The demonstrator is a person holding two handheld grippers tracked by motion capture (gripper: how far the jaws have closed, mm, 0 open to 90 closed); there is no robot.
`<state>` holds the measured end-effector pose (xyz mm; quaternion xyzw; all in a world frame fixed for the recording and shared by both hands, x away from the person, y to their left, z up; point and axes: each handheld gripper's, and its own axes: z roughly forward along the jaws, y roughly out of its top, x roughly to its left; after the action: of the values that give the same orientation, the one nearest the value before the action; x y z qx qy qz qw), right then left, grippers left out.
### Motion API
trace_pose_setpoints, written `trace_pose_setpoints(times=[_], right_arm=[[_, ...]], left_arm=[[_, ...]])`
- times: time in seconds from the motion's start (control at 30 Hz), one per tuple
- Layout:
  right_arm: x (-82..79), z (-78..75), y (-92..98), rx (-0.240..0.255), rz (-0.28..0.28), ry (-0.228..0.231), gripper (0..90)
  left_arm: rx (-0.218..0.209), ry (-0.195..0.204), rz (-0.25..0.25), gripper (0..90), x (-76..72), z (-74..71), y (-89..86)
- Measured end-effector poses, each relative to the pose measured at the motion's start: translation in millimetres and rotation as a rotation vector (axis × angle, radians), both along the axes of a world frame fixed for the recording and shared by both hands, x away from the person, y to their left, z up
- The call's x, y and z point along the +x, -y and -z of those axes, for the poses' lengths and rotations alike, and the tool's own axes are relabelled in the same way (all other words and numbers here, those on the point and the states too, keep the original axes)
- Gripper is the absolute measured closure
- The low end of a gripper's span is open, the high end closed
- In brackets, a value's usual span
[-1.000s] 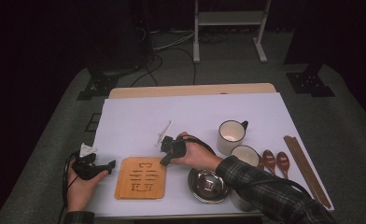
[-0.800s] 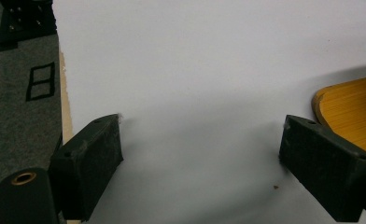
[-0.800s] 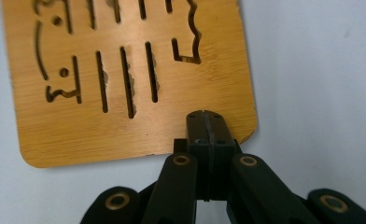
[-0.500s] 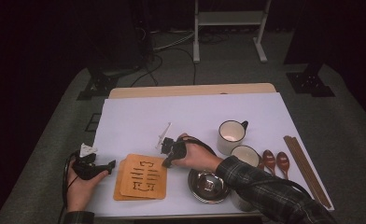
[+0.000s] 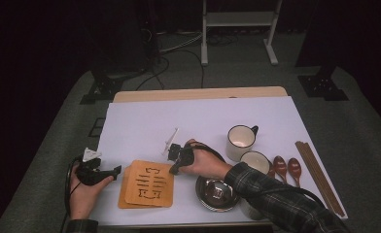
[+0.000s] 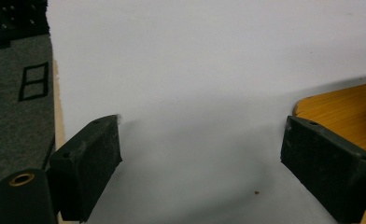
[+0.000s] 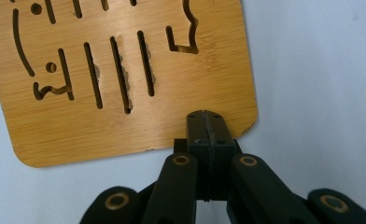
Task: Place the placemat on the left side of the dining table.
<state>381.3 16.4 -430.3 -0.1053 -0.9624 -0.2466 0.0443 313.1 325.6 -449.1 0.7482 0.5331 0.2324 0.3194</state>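
The right gripper (image 5: 175,167) had its jaws pressed together, with the tips on the near-right edge of the wooden mat (image 5: 147,183). In the right gripper view, the shut tips (image 7: 208,128) lay over the mat's (image 7: 125,84) rim near a corner; I could not tell if they pinched it or just pushed on it.

The mat lay flat on the near left part of the table, between the two hands. It looked like there were two mats, one on top of the other and a bit askew. The mat was almost square, so it had no real long side. The right gripper was touching it, and the left gripper (image 5: 112,172) sat just beside its left edge with its jaws wide apart and nothing in them.

The table had a white sheet (image 5: 188,121) over it. To the right stood a metal bowl (image 5: 217,193), two mugs (image 5: 240,141), two wooden spoons (image 5: 286,167) and chopsticks (image 5: 320,177). The room around it was dark, with a grey floor (image 5: 52,145).
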Motion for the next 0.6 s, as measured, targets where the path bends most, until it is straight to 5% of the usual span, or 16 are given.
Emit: trace_pose_setpoints(times=[0.6], right_arm=[[0.0, 0.5, -0.1, 0.0, -0.008, 0.007, 89.5]], left_arm=[[-0.058, 0.002, 0.01, 12.4, -11.4, -24.0, 4.3]])
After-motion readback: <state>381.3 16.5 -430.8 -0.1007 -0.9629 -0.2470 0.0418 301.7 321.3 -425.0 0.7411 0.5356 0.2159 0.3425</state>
